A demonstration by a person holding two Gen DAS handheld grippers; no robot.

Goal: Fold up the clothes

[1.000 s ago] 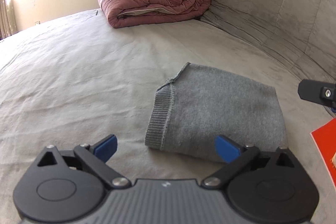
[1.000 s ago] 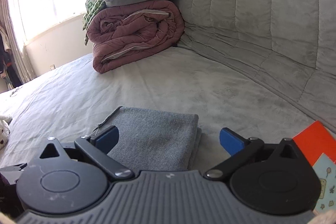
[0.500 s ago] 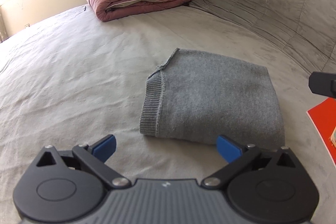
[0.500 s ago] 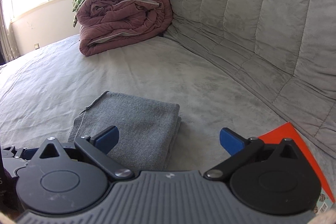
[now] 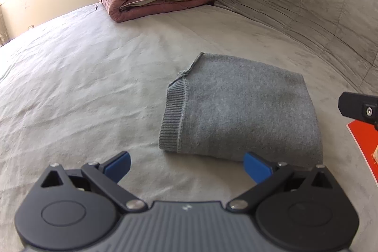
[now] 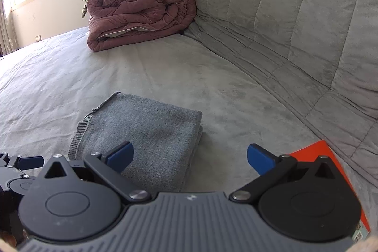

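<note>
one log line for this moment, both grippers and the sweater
left gripper: open, empty | right gripper: open, empty | grey sweater: folded, flat on bed | red book: right of sweater

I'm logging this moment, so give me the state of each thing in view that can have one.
Grey sweater: folded into a flat rectangle, lying on the bed, ungripped.
Left tongs: open, empty.
Right tongs: open, empty.
Maroon comforter: rolled up, pillows stacked on top.
Orange book: lying flat, closed.

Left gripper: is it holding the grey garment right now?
No. The left gripper is open, with both blue fingertips apart and short of the folded grey garment, which lies free on the bed.
</note>
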